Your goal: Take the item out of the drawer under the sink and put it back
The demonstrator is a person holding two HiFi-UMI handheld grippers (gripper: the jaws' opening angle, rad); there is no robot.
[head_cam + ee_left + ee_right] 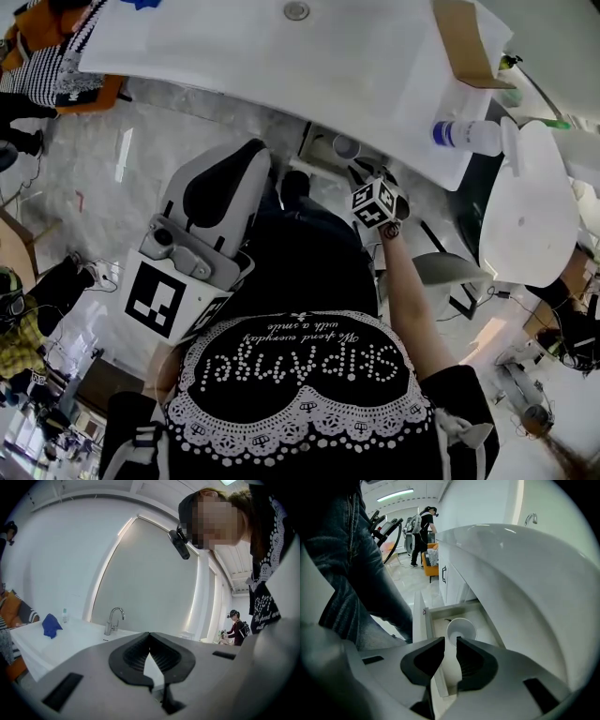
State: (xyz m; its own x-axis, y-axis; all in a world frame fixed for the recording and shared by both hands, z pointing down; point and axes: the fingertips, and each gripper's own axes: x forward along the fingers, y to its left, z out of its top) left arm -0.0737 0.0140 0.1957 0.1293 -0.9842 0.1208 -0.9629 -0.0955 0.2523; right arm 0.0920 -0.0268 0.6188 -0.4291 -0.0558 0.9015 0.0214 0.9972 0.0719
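Cup (461, 629) first: it is plain white, round-mouthed and thin-walled, standing upright with its open mouth up on the floor of the drawer (423, 620). I cannot tell whether it is paper or plastic. The drawer is pulled out from under the sink counter (525, 573); it is a shallow box with straight, smooth, pale walls and a flat matte bottom, and a small dark speck lies beside the cup that I cannot make out. My right gripper (450, 641) points steeply down at it. Its two ribbed black pads stand a narrow gap apart with nothing pinched between them, and the cup's rim shows just past the tips. The counter above is glossy white with a rounded, overhanging front edge, and a denim-clad leg (361, 573) fills the left of that view. My left gripper (150, 637) is held up and roughly level, its tips pressed together with nothing in them, its body smooth grey plastic. Beyond it I see a curved chrome tap (114, 618) and a crumpled blue cloth (50, 625) lying on the white countertop.
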